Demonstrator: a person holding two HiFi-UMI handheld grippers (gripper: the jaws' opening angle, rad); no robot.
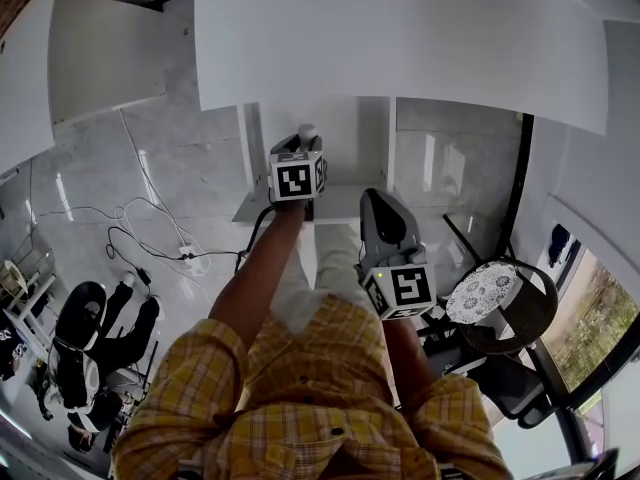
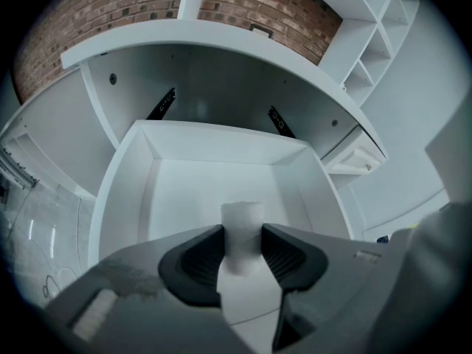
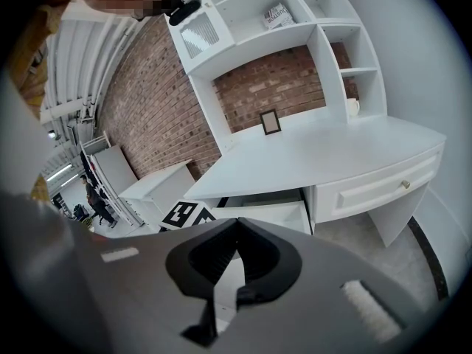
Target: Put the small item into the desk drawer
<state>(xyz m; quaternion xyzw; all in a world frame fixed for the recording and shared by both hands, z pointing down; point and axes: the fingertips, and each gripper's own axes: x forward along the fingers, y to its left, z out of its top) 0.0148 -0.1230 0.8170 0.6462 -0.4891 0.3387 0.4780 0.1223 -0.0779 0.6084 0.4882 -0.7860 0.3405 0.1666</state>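
Note:
The small item (image 2: 242,226) is a white cylinder, and my left gripper (image 2: 242,253) is shut on it, a pad on each side. It hangs over the open white desk drawer (image 2: 122,190), whose inside shows nothing else. From the head view the left gripper (image 1: 303,144) reaches forward under the desk top (image 1: 400,38), with the item (image 1: 306,129) at its tip above the drawer (image 1: 345,204). My right gripper (image 1: 374,200) is drawn back near the body. Its jaws meet at the tips with nothing between them (image 3: 236,224), and it looks toward the drawer (image 3: 274,214).
A chair with a lace cushion (image 1: 488,293) stands to the right. Cables (image 1: 150,236) and black equipment (image 1: 90,338) lie on the floor to the left. A closed drawer (image 3: 383,186) sits right of the open one. A picture frame (image 3: 271,122) stands on the desk.

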